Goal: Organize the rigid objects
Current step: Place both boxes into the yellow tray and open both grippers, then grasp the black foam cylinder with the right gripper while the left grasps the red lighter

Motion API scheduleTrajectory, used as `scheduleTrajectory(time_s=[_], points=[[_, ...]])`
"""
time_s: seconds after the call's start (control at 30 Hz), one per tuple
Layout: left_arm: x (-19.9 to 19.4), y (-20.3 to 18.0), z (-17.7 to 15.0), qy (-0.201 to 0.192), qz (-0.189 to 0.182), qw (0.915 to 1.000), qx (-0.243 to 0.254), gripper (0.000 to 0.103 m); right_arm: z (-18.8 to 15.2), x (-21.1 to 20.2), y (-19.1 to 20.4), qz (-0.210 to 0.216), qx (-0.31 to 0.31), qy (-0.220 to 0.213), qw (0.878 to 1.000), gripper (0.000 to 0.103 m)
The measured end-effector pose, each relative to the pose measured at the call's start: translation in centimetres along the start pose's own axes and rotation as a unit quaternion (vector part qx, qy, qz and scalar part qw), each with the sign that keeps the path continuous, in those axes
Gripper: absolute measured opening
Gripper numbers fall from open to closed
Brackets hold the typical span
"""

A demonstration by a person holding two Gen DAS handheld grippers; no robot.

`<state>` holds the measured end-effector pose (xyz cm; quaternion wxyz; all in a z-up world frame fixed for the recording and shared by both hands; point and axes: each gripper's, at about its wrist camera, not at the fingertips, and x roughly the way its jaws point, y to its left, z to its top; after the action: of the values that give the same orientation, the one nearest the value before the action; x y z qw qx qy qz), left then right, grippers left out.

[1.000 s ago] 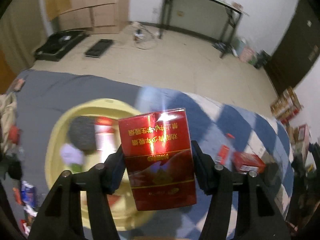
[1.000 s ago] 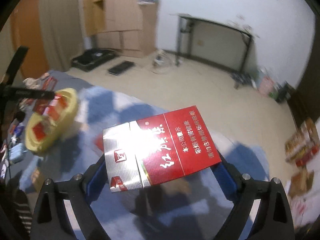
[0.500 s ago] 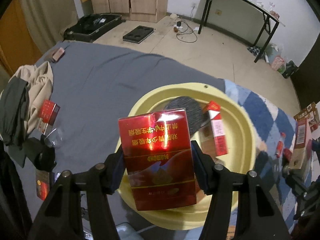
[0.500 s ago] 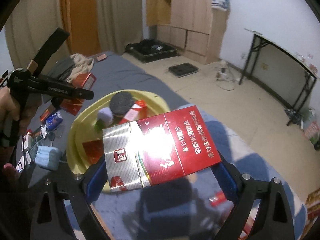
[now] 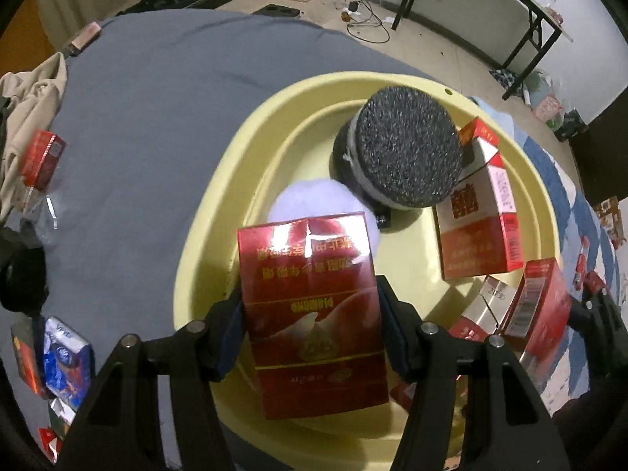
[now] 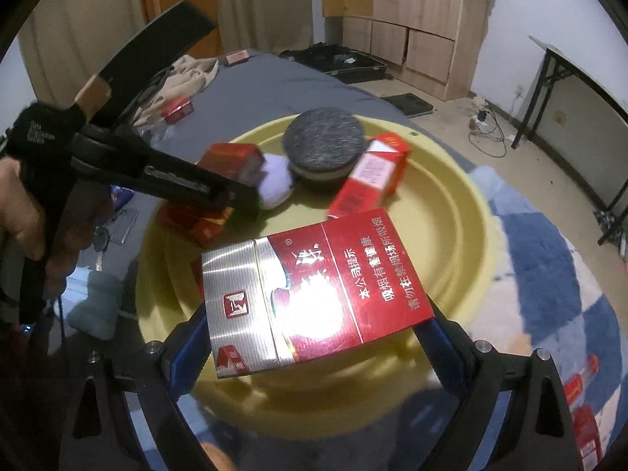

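Observation:
My left gripper [image 5: 310, 333] is shut on a dark red cigarette pack [image 5: 314, 314] and holds it over the near side of the yellow basin [image 5: 235, 180]. My right gripper [image 6: 314, 337] is shut on a red and silver cigarette pack [image 6: 314, 294] above the basin's near rim [image 6: 471, 235]. In the basin lie a black round puck [image 5: 404, 149], a white ball [image 5: 314, 204] and a red and white pack [image 5: 475, 219]. The left gripper also shows in the right wrist view [image 6: 243, 192], above the basin's left part.
The basin sits on a bed with a grey cover [image 5: 137, 117] and a blue-and-white checked blanket [image 6: 549, 274]. Loose red packs [image 5: 41, 157] and a blue packet [image 5: 66, 361] lie at the left. Clothes [image 5: 31, 90] are heaped at the far left.
Both grippers have swung left and come down over the yellow basin, each still holding its pack. The basin now fills both views.

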<state>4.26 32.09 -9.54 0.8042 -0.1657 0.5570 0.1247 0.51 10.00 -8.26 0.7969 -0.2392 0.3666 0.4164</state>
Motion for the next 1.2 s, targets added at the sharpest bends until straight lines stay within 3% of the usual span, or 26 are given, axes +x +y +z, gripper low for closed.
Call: scheduleTrajectory(time_s=[0.33,0.5,0.6,0.73,0.93,1.1,1.2], points=[[0.0,0.1,0.4,0.005,-0.004,1.0000,-0.007,0.063,0.6,3.6,1.4,0.002,-0.010,0.013,1.000,0.095],[-1.1,0.1,0.6,0.004,-0.012,0.9998,-0.016,0.077,0.6,4.0,1.9,0.012,-0.007,0.013,1.000,0.100],[-2.3,-0.5,0.9,-0.016,-0.001,0.9998,-0.014,0.092,0.6,2.6,1.8,0.018,0.004,0.007,1.000,0.103],[-4.7,-1.6,1.8,-0.036,-0.004,0.9993,-0.013,0.100,0.1,-0.9,1.6,0.020,0.011,-0.009,1.000,0.103],[-7.7,-8.2,1.7,-0.059,-0.009,0.9964,0.060,0.103,-2.6,-8.3,-1.7,-0.019,0.072,-0.063,0.995,0.103],[-8.4,-16.9,0.2,-0.063,-0.014,0.9832,0.170,0.103,-8.2,-14.9,-6.9,-0.080,0.120,-0.073,0.987,0.103],[-7.5,-21.5,-0.7,-0.045,-0.016,0.9791,0.198,0.103,-12.2,-17.9,-9.9,-0.118,0.152,-0.068,0.979,0.103]])
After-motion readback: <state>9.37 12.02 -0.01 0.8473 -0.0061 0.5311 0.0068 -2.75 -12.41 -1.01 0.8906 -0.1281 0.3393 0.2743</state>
